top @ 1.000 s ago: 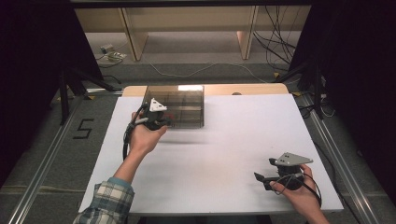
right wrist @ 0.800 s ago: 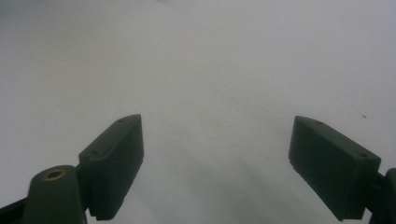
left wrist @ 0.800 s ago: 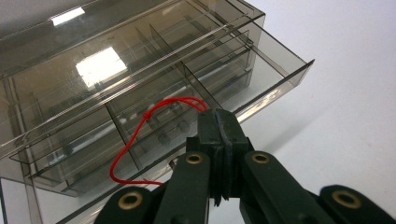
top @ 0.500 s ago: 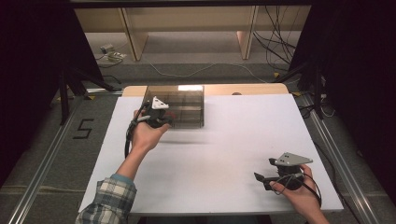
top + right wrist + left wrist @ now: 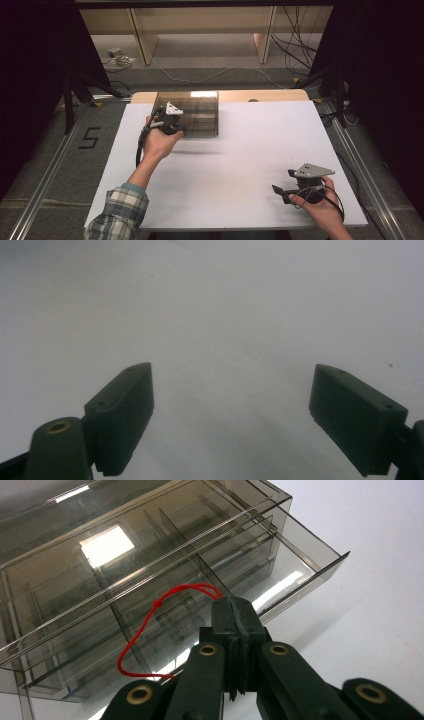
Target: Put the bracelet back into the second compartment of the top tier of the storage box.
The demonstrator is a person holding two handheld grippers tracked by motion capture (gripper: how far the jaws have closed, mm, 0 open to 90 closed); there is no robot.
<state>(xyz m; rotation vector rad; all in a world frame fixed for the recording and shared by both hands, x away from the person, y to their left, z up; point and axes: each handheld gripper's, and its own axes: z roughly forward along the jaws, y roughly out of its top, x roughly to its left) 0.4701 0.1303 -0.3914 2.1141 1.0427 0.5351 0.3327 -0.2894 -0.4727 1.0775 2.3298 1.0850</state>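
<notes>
Where the white counter point(image 5: 235, 165) meets its far edge, a smoked clear drawer box point(image 5: 197, 107), long axis across the counter, one drawer point(image 5: 280, 555) slid partly out. Red string loop point(image 5: 150, 625) on that drawer's front, pinched in the closed left hand-held gripper point(image 5: 235, 612). Right hand-held gripper point(image 5: 282, 187) well apart near the front, jaws spread, nothing between.

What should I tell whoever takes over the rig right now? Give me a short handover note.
Left hand-held gripper: jaws shut on the red string loop at the front of the smoky clear drawer box.
Right hand-held gripper: open, holding nothing, over the white table at the near right.
Done: loop gripped; one drawer stands partly out.
Left: probably pull the loop to bring its drawer out; whether that is the open drawer is unclear.
</notes>
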